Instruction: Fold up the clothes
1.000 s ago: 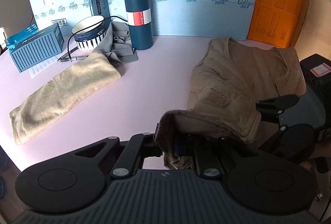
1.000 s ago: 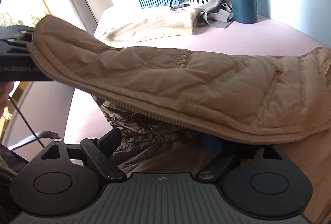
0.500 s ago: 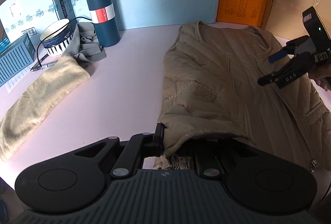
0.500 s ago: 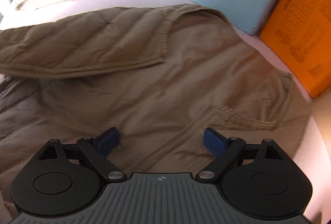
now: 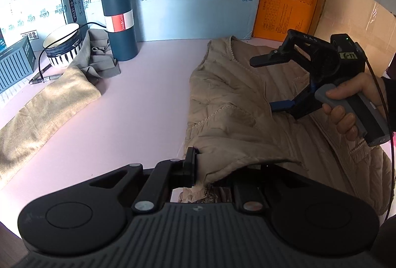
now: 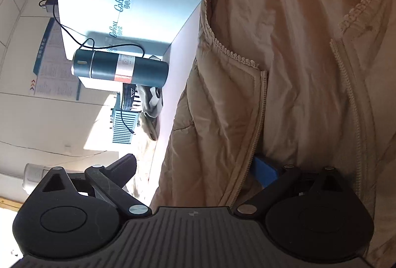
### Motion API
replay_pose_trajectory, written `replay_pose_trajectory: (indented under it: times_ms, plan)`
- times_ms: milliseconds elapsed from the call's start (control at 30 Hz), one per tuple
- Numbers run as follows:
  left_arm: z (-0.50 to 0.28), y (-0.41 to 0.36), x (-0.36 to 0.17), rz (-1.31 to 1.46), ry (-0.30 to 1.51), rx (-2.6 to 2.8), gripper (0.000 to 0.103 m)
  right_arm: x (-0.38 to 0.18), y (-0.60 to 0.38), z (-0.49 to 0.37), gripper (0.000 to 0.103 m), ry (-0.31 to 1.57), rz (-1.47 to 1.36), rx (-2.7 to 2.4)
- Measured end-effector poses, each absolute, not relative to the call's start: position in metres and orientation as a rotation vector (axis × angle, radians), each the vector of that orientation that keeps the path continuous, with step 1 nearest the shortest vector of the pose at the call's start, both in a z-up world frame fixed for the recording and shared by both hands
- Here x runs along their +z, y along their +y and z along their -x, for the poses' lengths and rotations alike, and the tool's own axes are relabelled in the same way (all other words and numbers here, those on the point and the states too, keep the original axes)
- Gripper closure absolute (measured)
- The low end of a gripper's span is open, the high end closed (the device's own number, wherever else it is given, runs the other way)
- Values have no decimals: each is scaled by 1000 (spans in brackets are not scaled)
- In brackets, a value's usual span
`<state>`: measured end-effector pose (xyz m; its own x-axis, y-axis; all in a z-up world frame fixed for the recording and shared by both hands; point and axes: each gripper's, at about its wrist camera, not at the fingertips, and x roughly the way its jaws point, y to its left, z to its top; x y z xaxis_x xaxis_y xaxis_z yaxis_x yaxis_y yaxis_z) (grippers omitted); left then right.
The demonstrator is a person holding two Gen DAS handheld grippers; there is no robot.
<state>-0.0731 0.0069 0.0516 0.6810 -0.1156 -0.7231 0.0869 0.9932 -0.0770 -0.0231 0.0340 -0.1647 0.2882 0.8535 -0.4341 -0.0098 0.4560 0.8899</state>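
Swung upright and rolled sideways since half a second back, right tongs opening wide over jacket, nothing pinched. Left tongs clamped on near hem. Should keep hem taut, slide blue pad under zipper edge before closing.

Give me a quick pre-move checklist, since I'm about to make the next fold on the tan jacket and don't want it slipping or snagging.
1. Left gripper shut on the jacket hem: ok.
2. Right gripper jaws opening, pads not pressing cloth: ok.
3. Right gripper clear of the jacket: not ok, its lower finger sits in the folds.
4. Table beside the jacket free: ok.
5. Thermos and bowl well apart from the jacket: ok.
6. Zipper closed: cannot tell.
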Motion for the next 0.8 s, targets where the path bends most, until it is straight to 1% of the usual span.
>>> replay_pose_trajectory:
  times_ms: [33,67,100,133,167,200,267,333,433,567,667,800]
  plan:
    - [73,6,51,28,814,-119,93,-164,35,22,4,1131,-929,710]
    - [73,6,51,16,815,-124,93,-162,37,20,8,1120,-914,712]
    - [73,5,51,3,816,-128,93,-158,40,17,14,1098,-887,708]
    - [73,4,51,-4,817,-134,93,-154,42,15,43,1074,-858,701]
    - [72,4,52,-12,817,-140,92,-151,44,13,83,1054,-827,692]
    - [71,3,53,-19,817,-145,92,-149,46,10,90,1039,-796,681]
    - [73,0,55,-40,802,-172,92,-141,50,7,90,994,-747,679]
    - [74,-3,56,-57,792,-203,92,-122,48,14,91,899,-727,735]
    - [75,-9,48,-81,815,-258,92,-105,34,30,92,827,-695,728]
    - [73,-27,27,-170,868,-335,91,-111,15,48,92,866,-554,600]
    - [75,-48,13,-298,887,-406,90,-122,8,58,92,889,-451,505]
    - [77,-59,-9,-364,943,-458,86,-126,16,68,92,880,-385,499]
